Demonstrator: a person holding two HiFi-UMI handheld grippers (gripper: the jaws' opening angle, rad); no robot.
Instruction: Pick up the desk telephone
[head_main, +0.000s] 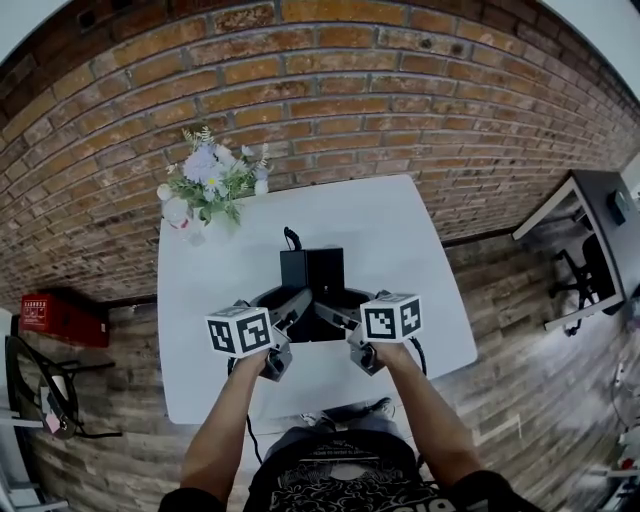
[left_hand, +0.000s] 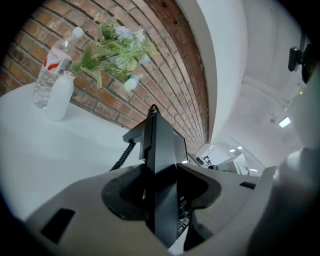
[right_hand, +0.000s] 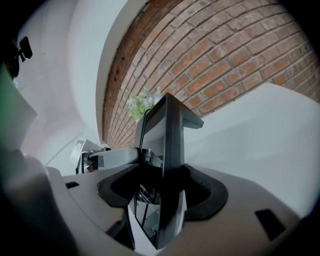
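The black desk telephone (head_main: 312, 270) hangs a little above the white table (head_main: 400, 250), near its middle. My left gripper (head_main: 292, 308) is shut on its left edge and my right gripper (head_main: 342, 316) on its right edge. In the left gripper view the phone (left_hand: 162, 150) stands edge-on between the grey pads of that gripper (left_hand: 160, 187), which press on it. A coiled cord (left_hand: 122, 157) trails down from it. In the right gripper view the phone (right_hand: 167, 145) sits the same way in the jaws of my right gripper (right_hand: 162, 197), with the left gripper (right_hand: 112, 157) beyond it.
A white vase of flowers (head_main: 210, 185) and a water bottle (left_hand: 50, 70) stand at the table's far left corner, by the brick wall. A red box (head_main: 60, 318) lies on the wooden floor at left. Another desk (head_main: 600, 230) stands at right.
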